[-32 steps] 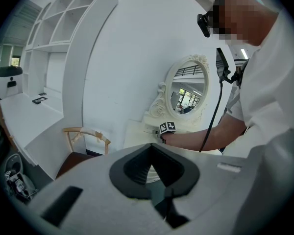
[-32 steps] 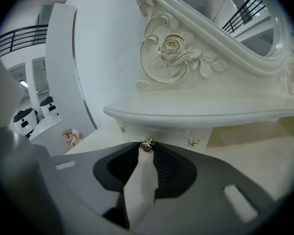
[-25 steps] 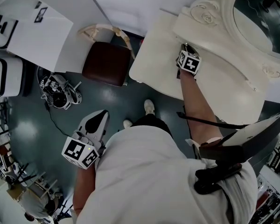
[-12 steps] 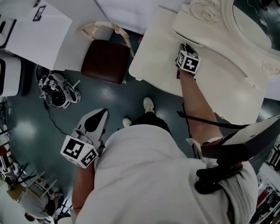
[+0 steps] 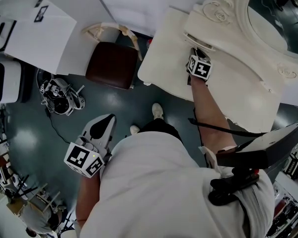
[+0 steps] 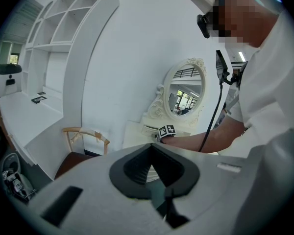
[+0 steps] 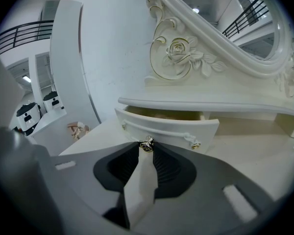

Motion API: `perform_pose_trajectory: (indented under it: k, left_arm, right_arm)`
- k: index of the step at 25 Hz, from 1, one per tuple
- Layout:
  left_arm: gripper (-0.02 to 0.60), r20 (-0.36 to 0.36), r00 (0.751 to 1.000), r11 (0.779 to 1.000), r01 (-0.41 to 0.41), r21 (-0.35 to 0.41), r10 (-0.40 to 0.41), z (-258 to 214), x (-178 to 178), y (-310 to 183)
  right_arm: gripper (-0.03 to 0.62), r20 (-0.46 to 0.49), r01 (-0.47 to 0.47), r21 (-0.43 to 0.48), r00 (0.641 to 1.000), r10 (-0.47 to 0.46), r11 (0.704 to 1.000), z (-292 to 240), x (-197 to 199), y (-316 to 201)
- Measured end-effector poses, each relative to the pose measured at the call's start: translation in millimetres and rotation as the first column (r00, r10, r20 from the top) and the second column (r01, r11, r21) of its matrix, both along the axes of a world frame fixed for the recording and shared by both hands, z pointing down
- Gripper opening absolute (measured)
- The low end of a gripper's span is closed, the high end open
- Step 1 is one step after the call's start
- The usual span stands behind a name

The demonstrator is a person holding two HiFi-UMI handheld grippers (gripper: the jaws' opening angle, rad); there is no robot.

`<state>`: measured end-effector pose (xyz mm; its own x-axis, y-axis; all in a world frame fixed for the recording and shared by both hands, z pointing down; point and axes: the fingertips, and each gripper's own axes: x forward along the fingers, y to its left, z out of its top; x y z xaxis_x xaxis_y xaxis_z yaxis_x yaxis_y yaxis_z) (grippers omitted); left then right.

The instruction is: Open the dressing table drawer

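Drawer [image 7: 166, 126] sits below the mirror [image 7: 225, 13], part way out over the worktop [image 7: 264, 146], long front sideways, facing you. Your right gripper [image 7: 146, 150] has its jaws clamped on the knob [image 7: 146, 144]; your left gripper [image 6: 150, 148] has its jaws together.

The drawer [image 7: 169, 129] is cream-white with a bowed front. A raised moulding runs across the front and ends in small gilt fittings. A small metallic knob [image 7: 147, 144] is fixed at the middle of the front. The drawer is level and partly pulled out from under the carved shelf [image 7: 206, 103], leaving a narrow gap along the top that exposes a pale yellowish interior. The drawer projects over the bench [image 7: 245, 146], near its rear.
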<state>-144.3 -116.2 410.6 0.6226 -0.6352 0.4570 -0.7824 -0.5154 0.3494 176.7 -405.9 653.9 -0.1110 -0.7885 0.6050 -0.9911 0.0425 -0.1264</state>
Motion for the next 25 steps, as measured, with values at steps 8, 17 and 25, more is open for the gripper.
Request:
perform_pose_trajectory:
  k: [8,17,25]
  left_arm:
    - [-0.003,-0.013,1.000,1.000,-0.008,0.004,0.008,0,-5,4]
    - [-0.003,-0.023,1.000,1.000,-0.012,0.008,0.012,-1,-13,13]
    - [-0.003,-0.025,1.000,1.000,-0.011,0.009,0.011,0,-19,22]
  right_arm:
    - [0.094,-0.010,0.005,-0.012,1.000,-0.005,1.000,0,-4,13]
    - [0.094,-0.013,0.015,-0.019,1.000,-0.015,1.000,-1,-10,26]
    - [0.094,-0.018,0.025,-0.024,1.000,-0.026,0.999,1,-14,34]
